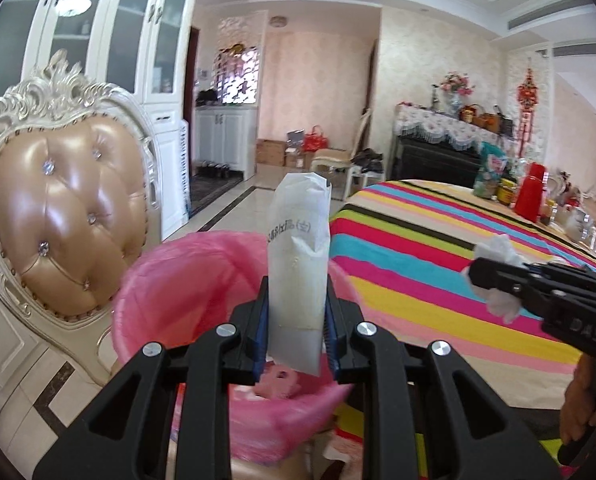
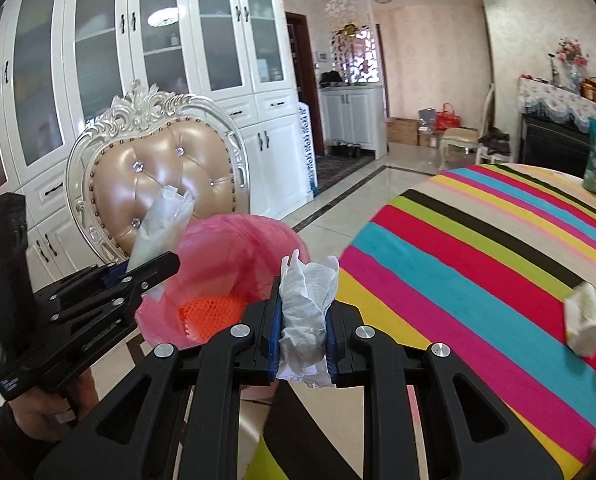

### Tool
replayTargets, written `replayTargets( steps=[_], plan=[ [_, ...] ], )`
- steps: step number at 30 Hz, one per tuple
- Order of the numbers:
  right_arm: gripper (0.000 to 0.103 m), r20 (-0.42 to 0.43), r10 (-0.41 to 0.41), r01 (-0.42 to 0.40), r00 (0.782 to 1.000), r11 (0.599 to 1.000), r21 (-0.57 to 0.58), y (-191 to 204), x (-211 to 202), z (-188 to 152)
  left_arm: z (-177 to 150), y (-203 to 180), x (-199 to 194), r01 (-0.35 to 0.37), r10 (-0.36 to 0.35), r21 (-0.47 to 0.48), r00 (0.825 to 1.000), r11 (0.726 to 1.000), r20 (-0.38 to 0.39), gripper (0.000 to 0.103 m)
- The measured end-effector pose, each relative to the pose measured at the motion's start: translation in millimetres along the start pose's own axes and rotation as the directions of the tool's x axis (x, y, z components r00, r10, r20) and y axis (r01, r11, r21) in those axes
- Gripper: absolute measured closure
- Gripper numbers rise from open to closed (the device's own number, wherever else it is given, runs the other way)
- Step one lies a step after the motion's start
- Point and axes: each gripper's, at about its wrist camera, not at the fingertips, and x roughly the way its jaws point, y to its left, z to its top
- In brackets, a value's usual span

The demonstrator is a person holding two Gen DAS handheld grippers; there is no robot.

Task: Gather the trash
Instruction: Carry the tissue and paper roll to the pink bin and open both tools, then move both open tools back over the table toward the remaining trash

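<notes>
A: Left gripper (image 1: 296,312), what is it doing?

B: Its jaws are clamping on a white paper packet (image 1: 298,264). The packet's long axis is running straight ahead along the fingers, its far end pointing forward and up, its near end poking back behind the pads. From the right wrist view the packet (image 2: 160,224) is leaning up toward the chair (image 2: 158,168).

A: Where is it sitting relative to the bin?

B: It is hanging over the pink bag (image 1: 202,280) that is lining the trash bin, just past the table edge. Something orange and meshy (image 2: 212,314) is lying inside the bag.

A: Right gripper?

B: The right gripper (image 2: 302,332) is squeezing a crumpled white tissue (image 2: 305,312) between its blue pads (image 2: 274,336). The tissue is standing roughly upright, its ragged tips pointing up and forward, near the bag's rim at the edge of the striped tablecloth (image 2: 477,264).

A: Anything else on the table?

B: A small white carton (image 2: 583,320) is lying on the cloth at the right, well apart from both grippers. A red flask (image 1: 531,192) and jars are standing at the far end.
</notes>
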Motion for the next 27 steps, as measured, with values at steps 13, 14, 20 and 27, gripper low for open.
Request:
replayTargets(
  steps=[13,14,20,27],
  plan=[
    [0.083,-0.074,0.077,-0.081,0.994,0.995,-0.052,23.7,81.2,22.6,-6.2,65.6,45.7,-0.096,0.092,-0.099,0.995,0.99,-0.048,0.047],
    [0.083,-0.078,0.081,-0.085,0.994,0.995,-0.055,26.1,86.6,23.7,-5.8,70.8,43.0,-0.097,0.093,-0.118,0.995,0.988,-0.039,0.041],
    [0.071,-0.12,0.134,-0.141,0.984,0.989,-0.047,37.8,111.7,24.4,-3.2,105.1,8.2,-0.19,0.206,-0.232,0.977,0.954,0.046,0.008],
    [0.031,-0.09,0.141,-0.147,0.986,0.987,-0.069,48.8,98.3,24.6,-3.9,115.3,-34.5,-0.268,0.296,-0.244,0.951,0.932,0.086,0.005]
  ],
)
